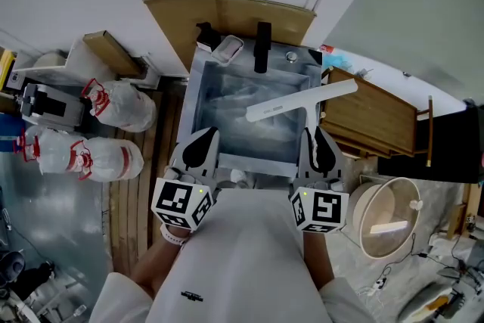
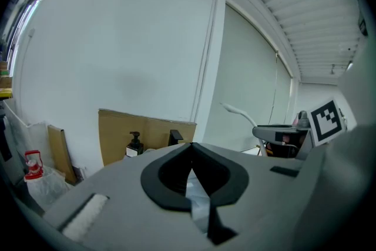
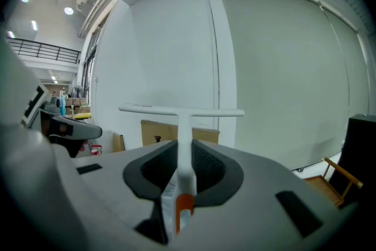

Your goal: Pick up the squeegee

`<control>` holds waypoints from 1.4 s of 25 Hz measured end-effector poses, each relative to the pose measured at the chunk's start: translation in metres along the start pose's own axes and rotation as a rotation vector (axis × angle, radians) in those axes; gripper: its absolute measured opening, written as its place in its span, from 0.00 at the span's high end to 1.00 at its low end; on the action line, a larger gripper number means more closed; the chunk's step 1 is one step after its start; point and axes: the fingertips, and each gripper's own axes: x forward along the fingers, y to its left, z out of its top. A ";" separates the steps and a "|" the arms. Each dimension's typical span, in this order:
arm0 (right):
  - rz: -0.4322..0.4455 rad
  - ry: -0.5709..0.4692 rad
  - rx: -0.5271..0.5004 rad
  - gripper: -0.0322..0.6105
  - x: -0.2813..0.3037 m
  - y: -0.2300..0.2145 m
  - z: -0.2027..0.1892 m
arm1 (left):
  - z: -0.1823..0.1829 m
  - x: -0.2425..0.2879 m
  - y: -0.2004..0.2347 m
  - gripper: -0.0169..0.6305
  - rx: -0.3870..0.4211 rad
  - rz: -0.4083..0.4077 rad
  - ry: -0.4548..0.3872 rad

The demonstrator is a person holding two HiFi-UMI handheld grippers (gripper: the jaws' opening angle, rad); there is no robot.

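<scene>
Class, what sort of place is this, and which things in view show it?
Probably a makeshift wash station in a workshop or storage space: a steel sink with a black faucet, a cardboard sheet behind it, tied plastic bags beside it.

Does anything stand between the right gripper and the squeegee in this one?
Nothing visible does. The right gripper has its jaws closed on the handle of the squeegee, whose white crossbar lies ahead of them, over the sink in the head view. The left gripper is shut on nothing, apart from it.
</scene>
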 end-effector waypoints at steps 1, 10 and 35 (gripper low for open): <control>0.000 -0.002 0.001 0.85 0.000 0.000 0.001 | 0.001 0.000 0.000 0.97 0.001 0.000 -0.001; 0.010 -0.006 -0.001 0.85 0.001 -0.001 0.003 | 0.000 0.002 0.000 0.97 -0.007 0.009 -0.006; 0.012 0.010 0.004 0.85 0.004 -0.002 -0.003 | -0.008 0.001 0.003 0.97 -0.016 0.026 0.001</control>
